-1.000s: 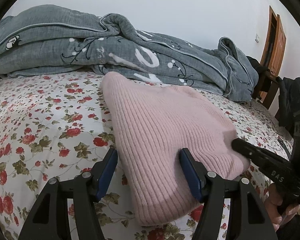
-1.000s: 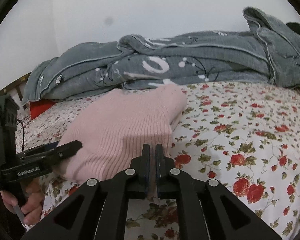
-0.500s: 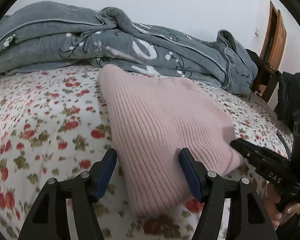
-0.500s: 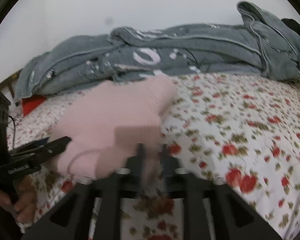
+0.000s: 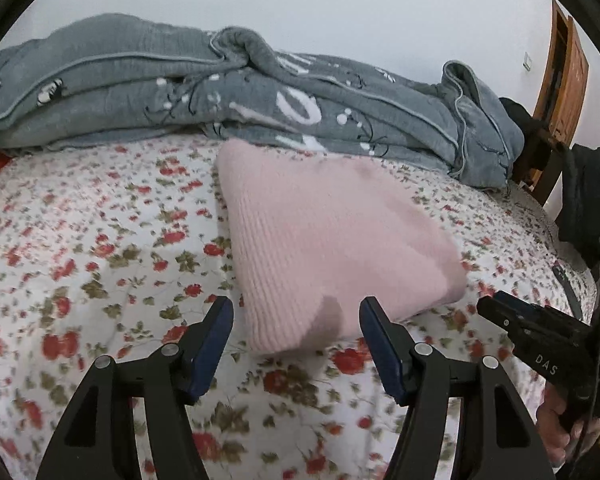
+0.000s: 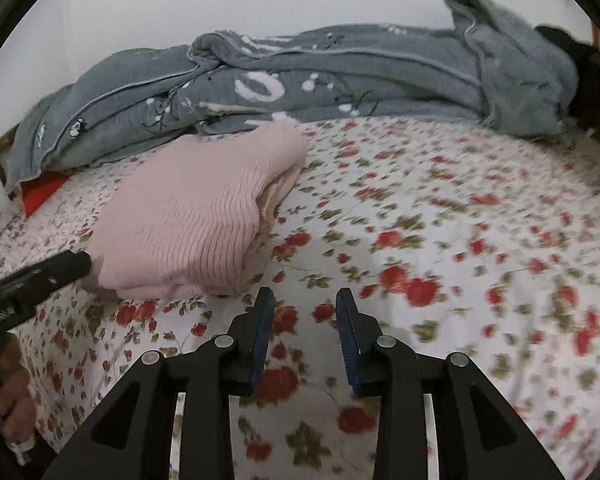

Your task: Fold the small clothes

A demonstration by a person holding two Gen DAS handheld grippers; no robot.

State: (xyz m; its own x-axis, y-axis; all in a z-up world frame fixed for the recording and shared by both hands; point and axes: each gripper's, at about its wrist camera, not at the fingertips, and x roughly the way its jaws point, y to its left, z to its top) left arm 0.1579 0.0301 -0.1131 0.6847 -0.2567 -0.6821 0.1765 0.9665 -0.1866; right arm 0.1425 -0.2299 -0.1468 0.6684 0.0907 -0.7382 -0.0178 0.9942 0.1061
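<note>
Both grippers stand with jaws apart and hold nothing: left gripper (image 5: 296,328) just before the near edge of the folded pink sweater (image 5: 324,240), right gripper (image 6: 304,320) just beside its corner. Sweater lies on the floral bedsheet (image 6: 460,220), touching the grey blanket (image 5: 260,92) behind.

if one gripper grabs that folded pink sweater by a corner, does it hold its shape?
Probably not. The pink sweater is soft ribbed knit, so likely floppy. Its stacked layers show loose at the side edge, so the fold would likely open. It looks light, and should drag rather than slide on the floral sheet.
</note>
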